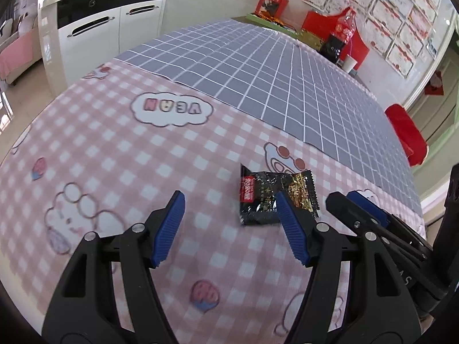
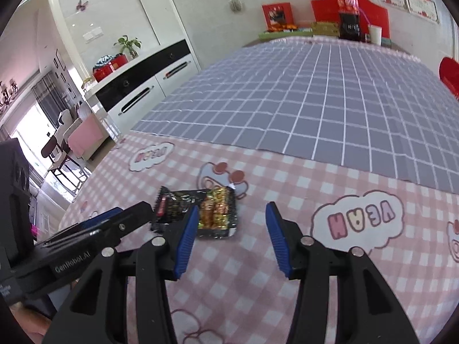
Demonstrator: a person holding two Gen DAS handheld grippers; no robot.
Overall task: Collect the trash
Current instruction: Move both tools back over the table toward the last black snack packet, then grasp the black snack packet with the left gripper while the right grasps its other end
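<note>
we see a long table (image 1: 86, 143) covered near us by a pink checked cloth (image 2: 330, 272) printed with cartoon clouds and bears, and farther off by a grey-blue cloth (image 1: 272, 71) ruled with white lines. along the room's left side runs a white cabinet (image 2: 149, 86) with black drawer fronts, and certificates (image 1: 396, 8) cover the far wall. at the table's far end stand a red box (image 2: 373, 11), a dark soda bottle (image 2: 348, 14) and a white paper cup (image 2: 375, 35); a red chair back (image 1: 404, 132) shows at the right edge. closer in, our left gripper (image 1: 229, 223) hovers low over the pink cloth with its jaws spread wide and nothing between them, and our right gripper (image 2: 232, 235) sits just beside it on the right, its jaws likewise wide apart and holding nothing. each gripper shows in the other's view, the two close together. the trash lies on the pink cloth just ahead of both: a black snack wrapper (image 1: 258, 197) with a red label, and touching it a gold and black wrapper (image 2: 218, 212), which may overlap it, though the blur keeps us from being sure. in the left wrist view the wrappers sit past the left gripper's right finger; in the right wrist view they sit by the right gripper's left finger, not inside either gap.
</note>
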